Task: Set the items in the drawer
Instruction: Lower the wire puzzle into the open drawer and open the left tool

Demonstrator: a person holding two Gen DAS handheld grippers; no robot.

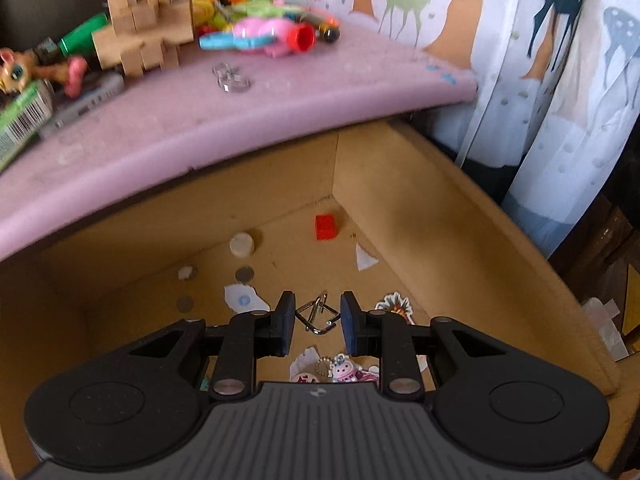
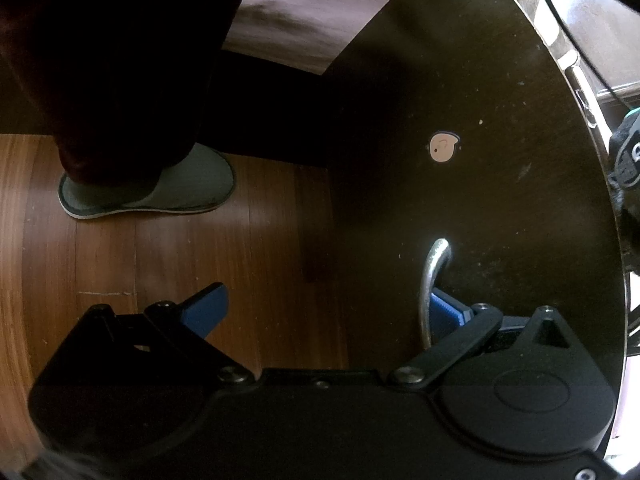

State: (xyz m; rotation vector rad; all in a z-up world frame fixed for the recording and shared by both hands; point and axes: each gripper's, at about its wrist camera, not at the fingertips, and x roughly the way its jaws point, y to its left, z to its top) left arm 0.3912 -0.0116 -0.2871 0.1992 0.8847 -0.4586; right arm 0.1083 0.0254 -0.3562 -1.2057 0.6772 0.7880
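Note:
My left gripper point(image 1: 318, 307) is shut on a small metal wire puzzle point(image 1: 317, 317), its blue pads pressing on both sides of it. It hangs inside the open tan drawer point(image 1: 420, 216), above the drawer floor. In the right wrist view my right gripper point(image 2: 328, 314) stands wide open. Its right blue finger point(image 2: 446, 314) sits behind the silver handle point(image 2: 431, 280) of the dark drawer front point(image 2: 500, 180); its left finger hangs free over the floor.
On the drawer floor lie a red brick point(image 1: 326, 227), a white disc point(image 1: 241, 244), coins, stickers and a charm point(image 1: 344, 370). The pink top point(image 1: 200, 120) above carries a wooden puzzle point(image 1: 144, 32) and a pile of toys point(image 1: 264, 28). A person's slipper point(image 2: 160, 188) rests on the wooden floor.

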